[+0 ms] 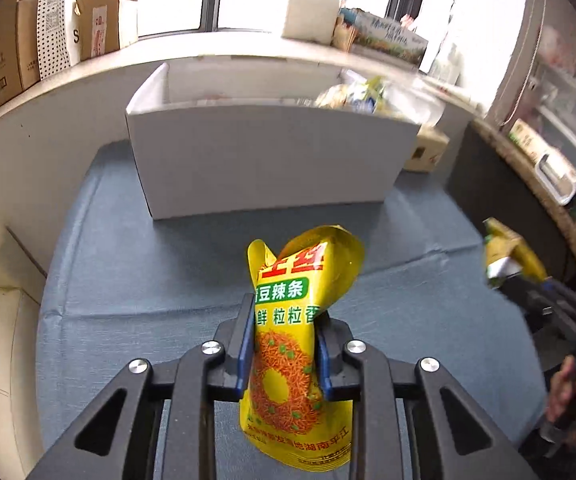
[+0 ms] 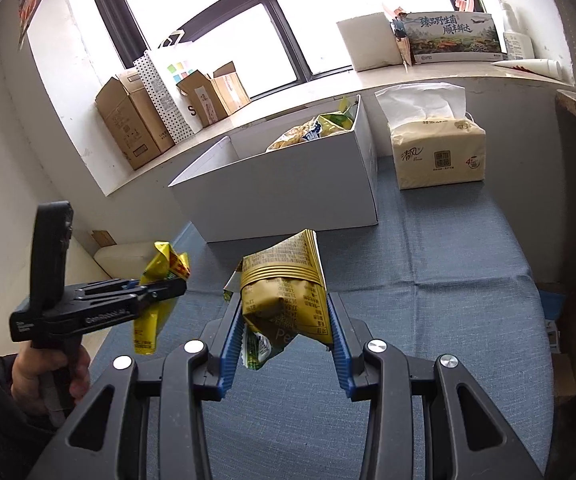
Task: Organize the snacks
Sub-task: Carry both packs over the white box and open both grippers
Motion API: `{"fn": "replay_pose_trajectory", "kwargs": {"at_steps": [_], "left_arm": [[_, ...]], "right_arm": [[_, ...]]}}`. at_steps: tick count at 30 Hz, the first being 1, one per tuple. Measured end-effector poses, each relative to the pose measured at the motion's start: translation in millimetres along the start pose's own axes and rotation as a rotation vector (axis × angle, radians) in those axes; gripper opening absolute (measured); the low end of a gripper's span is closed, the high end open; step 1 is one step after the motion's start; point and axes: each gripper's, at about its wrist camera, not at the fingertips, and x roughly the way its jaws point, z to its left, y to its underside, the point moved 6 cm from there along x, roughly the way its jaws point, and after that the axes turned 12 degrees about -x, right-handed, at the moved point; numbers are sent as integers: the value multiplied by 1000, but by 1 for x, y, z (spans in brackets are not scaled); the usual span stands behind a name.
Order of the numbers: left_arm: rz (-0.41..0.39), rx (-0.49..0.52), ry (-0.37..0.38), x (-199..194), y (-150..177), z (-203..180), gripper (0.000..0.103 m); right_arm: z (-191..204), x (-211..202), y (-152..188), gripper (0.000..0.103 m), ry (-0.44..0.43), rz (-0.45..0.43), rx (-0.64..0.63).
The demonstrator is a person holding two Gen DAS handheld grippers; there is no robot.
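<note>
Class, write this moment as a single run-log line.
left gripper: shut on yellow snack packet | right gripper: shut on gold snack packet | white box: holds snacks, both packets outside

my left gripper (image 1: 286, 320) tilts down and forward, blue pads pressed on a yellow packet (image 1: 288, 344) from both sides. my left hand (image 2: 44, 376), dark sleeve behind it, wraps its handle at the near left. my right gripper (image 2: 286, 312) tilts down too, clamped on a gold packet (image 2: 288, 288).
</note>
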Motion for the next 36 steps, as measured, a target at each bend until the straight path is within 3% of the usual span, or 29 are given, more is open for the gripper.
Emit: {"fn": "replay_pose_trajectory", "kwargs": {"at_steps": [8,16,22,27,28,29,30,31,32,34,36], "left_arm": [[-68,-19,69,-50,-40,0,28],[-143,-31,76,-87,-118,-9,29],[-180,-7,-11,-53,-193,-9,29],[-180,12,-51,0,-231,-3,31],[-182,16,-61,9,-234,-2,37],[-175,10,-60,17,-237,0,49],[-159,-3,-52,25,-238,3,79],[-151,-21,-53,31,-239,7,103],[-170,-34,-54,30,-238,10,103],[-194,-16,-26,27,-233,10,103],[-200,21,-47,25,-225,8,103]], "right_arm": [[16,2,-29,43,-35,-26,-23],[22,12,-120,43,-46,-90,-79],[12,56,-185,43,-19,-74,-78],[-3,99,-218,43,9,-49,-59],[-7,108,-222,46,8,-42,-52],[-10,117,-224,55,10,-30,-45],[-14,124,-225,81,14,-23,-43],[-18,128,-225,94,32,-23,-41],[-22,129,-225,103,51,-33,-34],[-28,125,-222,103,47,-52,-14],[-32,122,-217,103,62,-45,-3]]}}
